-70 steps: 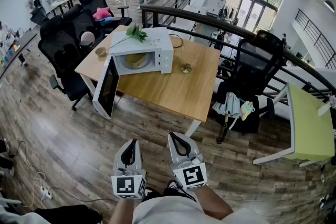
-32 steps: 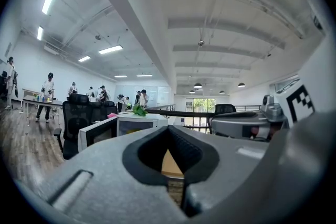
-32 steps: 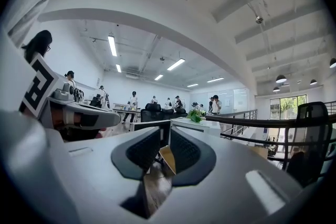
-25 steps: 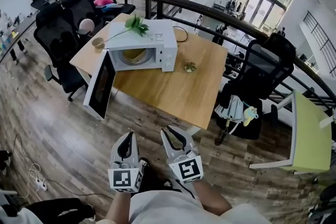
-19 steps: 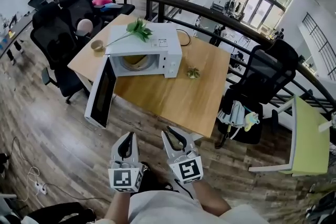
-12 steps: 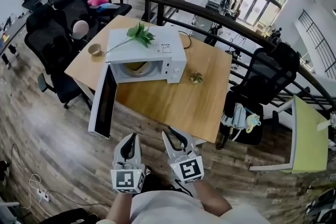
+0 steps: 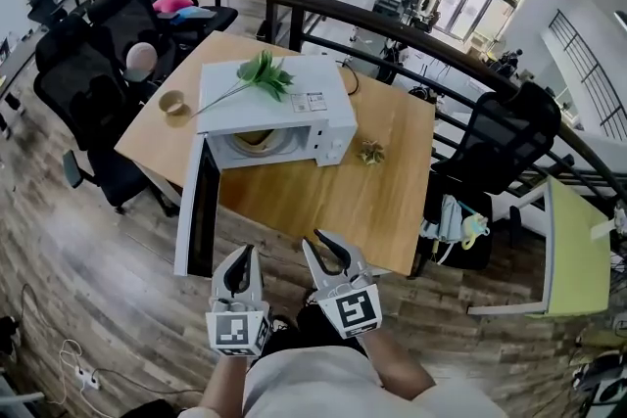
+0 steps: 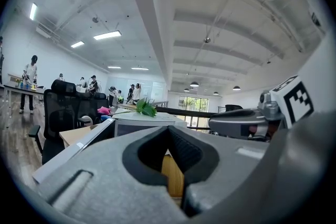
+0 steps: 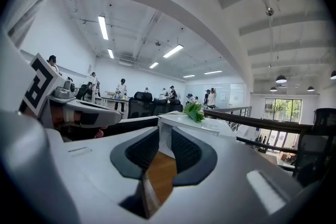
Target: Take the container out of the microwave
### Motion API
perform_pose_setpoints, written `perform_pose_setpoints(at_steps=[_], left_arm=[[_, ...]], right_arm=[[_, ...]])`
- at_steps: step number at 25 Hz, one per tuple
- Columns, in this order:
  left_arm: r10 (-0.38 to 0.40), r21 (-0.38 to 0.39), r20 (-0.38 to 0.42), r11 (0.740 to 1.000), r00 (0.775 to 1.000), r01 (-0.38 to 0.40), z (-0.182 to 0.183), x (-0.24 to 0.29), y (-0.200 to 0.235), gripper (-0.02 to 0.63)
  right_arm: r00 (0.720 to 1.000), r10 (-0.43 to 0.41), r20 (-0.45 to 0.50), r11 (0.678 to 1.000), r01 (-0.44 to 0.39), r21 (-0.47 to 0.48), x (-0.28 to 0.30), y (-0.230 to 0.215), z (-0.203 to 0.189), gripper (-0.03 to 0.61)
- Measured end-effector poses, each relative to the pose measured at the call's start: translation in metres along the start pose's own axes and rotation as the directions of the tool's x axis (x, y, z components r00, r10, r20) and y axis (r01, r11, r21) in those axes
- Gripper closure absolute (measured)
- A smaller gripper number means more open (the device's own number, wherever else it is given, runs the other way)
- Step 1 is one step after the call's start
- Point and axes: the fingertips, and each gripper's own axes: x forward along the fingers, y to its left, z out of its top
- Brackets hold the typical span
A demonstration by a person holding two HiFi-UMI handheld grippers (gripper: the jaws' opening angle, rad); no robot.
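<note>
The white microwave (image 7: 279, 113) stands on the wooden table (image 7: 323, 196) with its door (image 7: 199, 210) swung fully open toward me. Inside its cavity a pale, bowl-like container (image 7: 257, 143) shows in part. Both grippers are low in the head view, short of the table's near edge and well away from the microwave. The left gripper (image 7: 242, 251) is shut and empty. On the right gripper (image 7: 316, 237) a narrow gap shows between the fingertips, with nothing held. The microwave (image 9: 191, 124) also shows ahead in the right gripper view, and its top (image 8: 144, 118) in the left gripper view.
A green leafy sprig (image 7: 260, 73) lies on the microwave's top. A small cup (image 7: 172, 101) and a small plant (image 7: 370, 152) sit on the table. Black office chairs (image 7: 93, 88) stand at the left, another chair (image 7: 500, 147) and a railing (image 7: 411, 39) at the right.
I have come closer to the table, so the microwave and its open door look larger and nearer. Both grippers keep their pose in front of me.
</note>
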Motion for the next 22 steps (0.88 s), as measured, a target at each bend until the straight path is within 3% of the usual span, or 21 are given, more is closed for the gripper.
perform_pose_setpoints(at_steps=[7, 14, 22], left_arm=[[0.019, -0.003, -0.018, 1.000, 1.000, -0.019, 0.002, 0.046, 0.021, 0.611], [0.080, -0.002, -0.047, 0.997, 0.996, -0.080, -0.004, 0.108, 0.041, 0.611], [0.179, -0.015, -0.113, 0.983, 0.977, -0.182, -0.030, 0.156, 0.062, 0.611]], right_arm=[[0.999, 0.031, 0.006, 0.999, -0.031, -0.022, 0.046, -0.028, 0.007, 0.488], [0.991, 0.132, -0.021, 0.991, -0.132, -0.001, 0.109, -0.061, -0.007, 0.489], [0.963, 0.264, -0.057, 0.964, -0.266, -0.018, 0.170, -0.084, -0.033, 0.489]])
